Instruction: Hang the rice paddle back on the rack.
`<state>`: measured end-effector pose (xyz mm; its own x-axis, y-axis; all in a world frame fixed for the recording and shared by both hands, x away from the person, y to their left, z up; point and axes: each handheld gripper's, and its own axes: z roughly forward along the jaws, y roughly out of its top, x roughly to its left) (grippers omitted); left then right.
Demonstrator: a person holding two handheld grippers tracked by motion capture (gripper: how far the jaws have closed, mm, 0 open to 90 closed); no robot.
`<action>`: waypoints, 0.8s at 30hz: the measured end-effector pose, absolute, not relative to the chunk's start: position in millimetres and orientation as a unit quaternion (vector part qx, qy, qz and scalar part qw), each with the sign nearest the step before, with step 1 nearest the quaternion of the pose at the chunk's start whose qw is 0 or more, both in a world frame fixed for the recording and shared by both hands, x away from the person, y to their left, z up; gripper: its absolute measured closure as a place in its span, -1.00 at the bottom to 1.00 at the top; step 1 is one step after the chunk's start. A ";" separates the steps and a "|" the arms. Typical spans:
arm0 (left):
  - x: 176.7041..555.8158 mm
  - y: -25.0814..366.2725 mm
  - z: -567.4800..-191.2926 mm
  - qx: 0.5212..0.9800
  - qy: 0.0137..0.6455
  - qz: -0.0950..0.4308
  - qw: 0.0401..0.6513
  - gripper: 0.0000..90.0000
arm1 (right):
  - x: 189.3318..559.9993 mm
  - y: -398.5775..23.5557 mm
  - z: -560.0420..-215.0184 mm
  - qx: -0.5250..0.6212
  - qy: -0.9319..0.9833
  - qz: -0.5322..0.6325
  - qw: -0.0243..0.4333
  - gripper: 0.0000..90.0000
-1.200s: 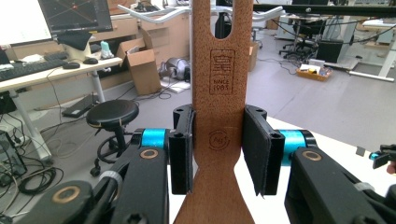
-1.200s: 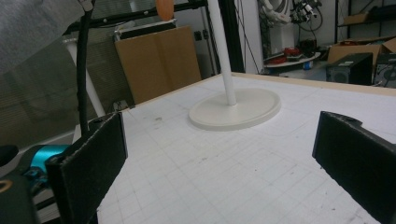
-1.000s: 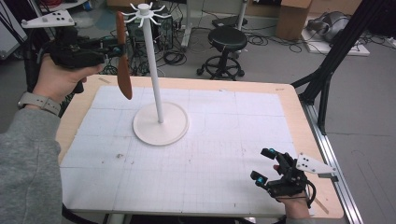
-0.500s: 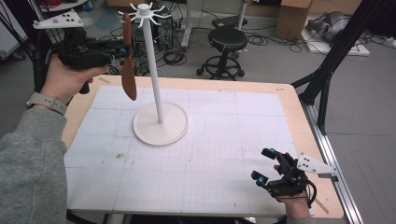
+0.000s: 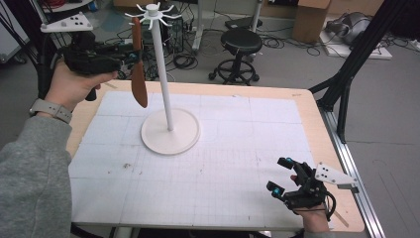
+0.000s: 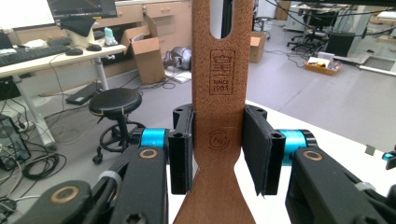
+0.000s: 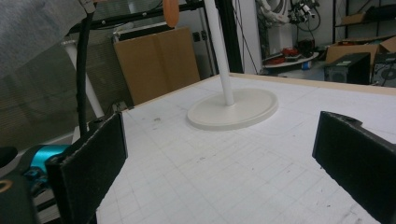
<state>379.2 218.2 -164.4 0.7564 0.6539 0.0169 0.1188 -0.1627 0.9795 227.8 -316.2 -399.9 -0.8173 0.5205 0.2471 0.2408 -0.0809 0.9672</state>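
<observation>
tabletop (image 5: 247, 163): white gridded mat is lying on a light wood board; grey smudges are showing on the mat.
stand (image 5: 170, 131): white, round base is sitting on the mat left of centre; thin upright pole is rising from it, topped by a ring of short hook arms (image 5: 151, 11).
spatula (image 5: 138, 64): brown wooden one, hanging upright, blade down, just left of the pole and well above the mat. Its top end is sitting up at the hook arms; cannot tell whether it is resting on one. In the left gripper view its handle (image 6: 219, 140) is running straight up between the fingers, with a long slot at the top.
writing: burnt-in stamp on the handle is reading "SINCE 1905" under a small crest-like mark (image 6: 221, 72); below it a round mark (image 6: 219, 139), letters too small to read.
left gripper (image 5: 130, 55): held up in the person's left hand (image 5: 74, 87), pointing level toward the pole. Its jaws have just been opening a little, with the handle between them; left finger (image 6: 181, 149) is lying against the handle edge, right finger (image 6: 262, 149) is standing just off the other edge, so the grip is reading loose, not clamped.
right gripper (image 5: 285, 174): resting low at the near right corner of the tabletop, fingers (image 7: 91, 158) standing wide apart with nothing between them, facing the stand base (image 7: 233, 111).
watch (image 5: 49, 109): pale band is sitting on the left wrist, above a grey sleeve.
</observation>
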 end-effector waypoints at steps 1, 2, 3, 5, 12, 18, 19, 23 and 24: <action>378.2 218.4 -164.6 0.727 0.264 0.224 0.593 0.32 | 227.7 -316.0 -399.7 0.285 0.670 0.678 0.102 -0.95; 376.4 219.7 -164.9 0.727 0.260 0.216 0.598 0.31 | 227.8 -316.0 -399.6 0.283 0.670 0.678 0.103 -0.95; 374.9 220.7 -165.0 0.727 0.257 0.215 0.600 0.30 | 227.5 -315.7 -399.4 0.283 0.670 0.678 0.102 -0.95; 371.1 224.2 -166.1 0.722 0.249 0.215 0.609 0.25 | 227.3 -315.6 -399.2 0.280 0.672 0.678 0.103 -0.95; 357.1 236.5 -178.4 0.709 0.206 0.218 0.638 -0.16 | 228.6 -313.0 -398.9 0.279 0.673 0.677 0.102 -0.95; 350.4 245.8 -191.9 0.701 0.200 0.217 0.649 -0.63 | 231.4 -309.1 -399.4 0.277 0.677 0.674 0.101 -0.95; 349.3 246.8 -193.8 0.701 0.200 0.221 0.647 -0.69 | 231.6 -308.7 -399.2 0.277 0.678 0.674 0.099 -0.95; 341.6 249.9 -200.1 0.699 0.205 0.229 0.646 -0.86 | 232.6 -306.0 -397.4 0.271 0.679 0.674 0.103 -0.95; 339.6 251.1 -201.3 0.699 0.208 0.223 0.647 -0.87 | 232.1 -305.4 -397.1 0.271 0.680 0.674 0.102 -0.95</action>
